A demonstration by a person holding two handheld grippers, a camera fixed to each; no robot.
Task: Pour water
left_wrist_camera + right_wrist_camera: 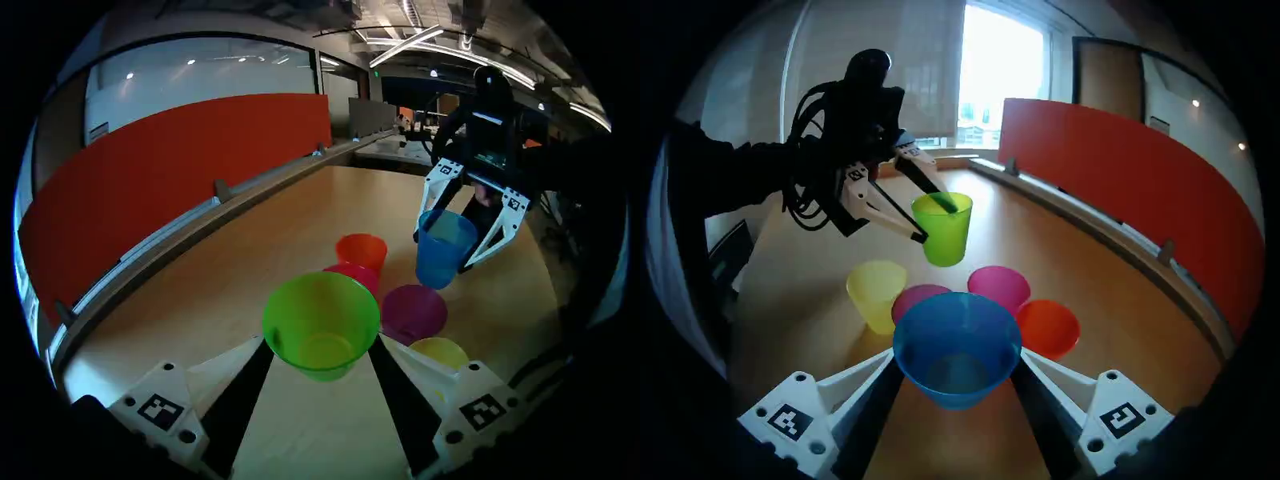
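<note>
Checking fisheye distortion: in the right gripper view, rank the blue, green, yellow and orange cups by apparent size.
1. blue cup: largest, but nearest the camera.
2. green cup and yellow cup: look alike, unranked.
3. orange cup: slightly smaller.

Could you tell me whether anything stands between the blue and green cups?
An orange cup, pink cup, purple cup and yellow cup stand on the table between them. The blue cup in the right tool and the green cup in the left tool seem held above those rims, so the way over looks open.
</note>
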